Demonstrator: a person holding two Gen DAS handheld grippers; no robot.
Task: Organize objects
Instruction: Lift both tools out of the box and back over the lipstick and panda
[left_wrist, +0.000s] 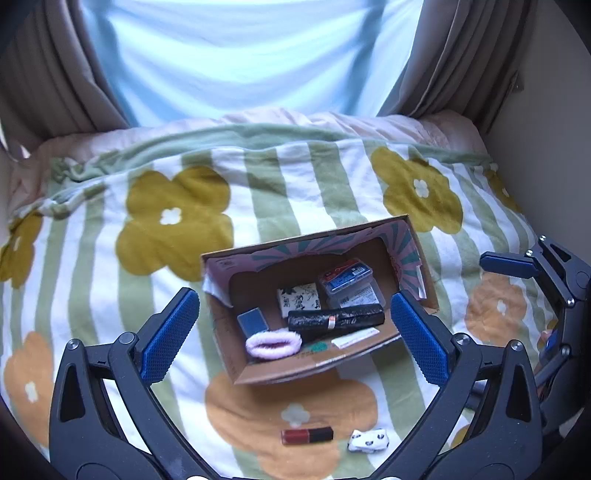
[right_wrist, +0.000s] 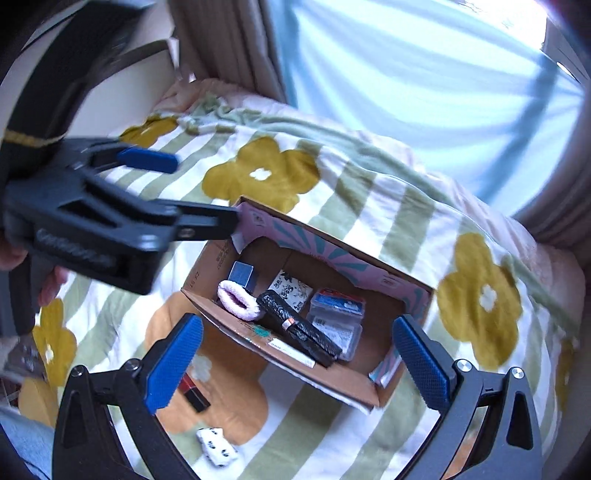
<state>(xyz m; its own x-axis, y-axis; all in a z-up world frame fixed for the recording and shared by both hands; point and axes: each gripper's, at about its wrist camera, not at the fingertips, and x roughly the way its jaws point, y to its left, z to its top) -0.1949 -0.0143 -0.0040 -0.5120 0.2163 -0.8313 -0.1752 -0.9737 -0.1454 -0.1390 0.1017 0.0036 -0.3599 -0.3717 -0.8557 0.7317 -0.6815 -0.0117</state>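
An open cardboard box (left_wrist: 369, 345) (right_wrist: 332, 380) lies on the flowered blanket. It holds a black roll (left_wrist: 336, 317) (right_wrist: 299, 326), a pink fluffy band (left_wrist: 271, 344) (right_wrist: 236, 301), a small blue box (left_wrist: 252, 322) (right_wrist: 241, 274), a patterned white packet (left_wrist: 298, 298) (right_wrist: 290, 290) and a clear plastic case (left_wrist: 347, 278) (right_wrist: 338, 306). A red-and-black tube (left_wrist: 307, 436) (right_wrist: 194, 395) and a white dotted item (left_wrist: 368, 439) (right_wrist: 216, 446) lie on the blanket in front of the box. My left gripper (left_wrist: 293, 332) is open and empty above the box. My right gripper (right_wrist: 295, 362) is open and empty too.
The blanket (left_wrist: 147, 266) covers a bed. Brown curtains (left_wrist: 55, 74) and a bright window (left_wrist: 240, 55) stand behind it; a wall (left_wrist: 546, 129) runs on the right. The right gripper shows at the right edge of the left wrist view (left_wrist: 546, 273).
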